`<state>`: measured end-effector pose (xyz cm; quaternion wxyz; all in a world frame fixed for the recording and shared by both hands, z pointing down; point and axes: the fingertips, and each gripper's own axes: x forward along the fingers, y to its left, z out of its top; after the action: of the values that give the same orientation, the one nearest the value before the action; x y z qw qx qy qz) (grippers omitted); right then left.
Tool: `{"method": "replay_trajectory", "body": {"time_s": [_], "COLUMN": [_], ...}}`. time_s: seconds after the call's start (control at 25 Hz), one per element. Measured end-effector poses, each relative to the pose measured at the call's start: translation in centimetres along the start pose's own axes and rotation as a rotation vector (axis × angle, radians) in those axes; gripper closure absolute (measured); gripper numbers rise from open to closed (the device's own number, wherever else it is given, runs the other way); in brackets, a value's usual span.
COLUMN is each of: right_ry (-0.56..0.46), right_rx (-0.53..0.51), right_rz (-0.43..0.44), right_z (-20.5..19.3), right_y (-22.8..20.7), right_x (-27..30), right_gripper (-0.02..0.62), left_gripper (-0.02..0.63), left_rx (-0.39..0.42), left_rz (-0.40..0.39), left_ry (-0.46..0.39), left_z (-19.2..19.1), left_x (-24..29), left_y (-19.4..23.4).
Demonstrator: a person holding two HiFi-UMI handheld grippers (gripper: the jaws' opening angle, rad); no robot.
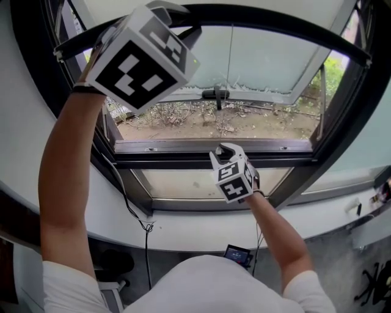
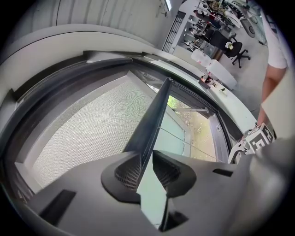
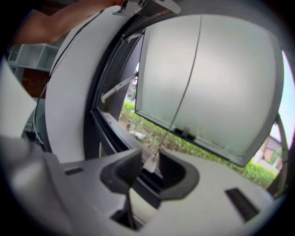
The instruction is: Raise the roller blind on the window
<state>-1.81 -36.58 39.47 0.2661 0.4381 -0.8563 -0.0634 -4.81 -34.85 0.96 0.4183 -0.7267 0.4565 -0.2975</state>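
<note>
The roller blind's dark bottom bar arches across the top of the window. My left gripper is raised at the upper left and shut on that bar. In the left gripper view the bar runs away from between the pads of the left gripper, with the pale mesh blind fabric to its left. A thin pull cord hangs from the bar. My right gripper is low, by the sill. The cord ends in a small white pull between the tips of the right gripper. Blur hides whether the pads press it.
A frosted pane swings outward, with a black handle at its lower edge and ground and plants beyond. The dark window frame and a white sill lie below. A cable hangs under the sill. Desks and an office chair stand behind.
</note>
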Motion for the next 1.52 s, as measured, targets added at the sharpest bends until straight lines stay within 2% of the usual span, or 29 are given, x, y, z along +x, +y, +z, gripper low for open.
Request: {"method": "replay_trajectory", "body": {"time_s": [0.52, 0.72, 1.0, 1.36, 1.52], "right_ry": [0.021, 0.021, -0.044, -0.167, -0.198], "right_rx": [0.004, -0.001, 0.011, -0.014, 0.016], "right_rz": [0.005, -0.011, -0.021, -0.137, -0.134], "right_z": [-0.2, -0.4, -0.3, -0.7, -1.0], "right_y": [-0.3, -0.6, -0.1, 0.1, 0.5], "right_x": [1.2, 0.9, -0.2, -3.0, -3.7], "right_gripper": [0.480, 0.503, 0.512, 0.517, 0.518], "left_gripper": [0.520, 0.520, 0.520, 0.520, 0.520], "left_rx": [0.000, -0.001, 0.002, -0.007, -0.015], "left_rz": [0.004, 0.012, 0.016, 0.028, 0.034], "left_ry": [-0.002, -0.006, -0.004, -0.015, -0.021], "left_z": [0.1, 0.2, 0.0, 0.1, 0.0], "left_x": [0.1, 0.1, 0.2, 0.2, 0.1], "left_y": [0.0, 0.0, 0.1, 0.2, 0.2]}}
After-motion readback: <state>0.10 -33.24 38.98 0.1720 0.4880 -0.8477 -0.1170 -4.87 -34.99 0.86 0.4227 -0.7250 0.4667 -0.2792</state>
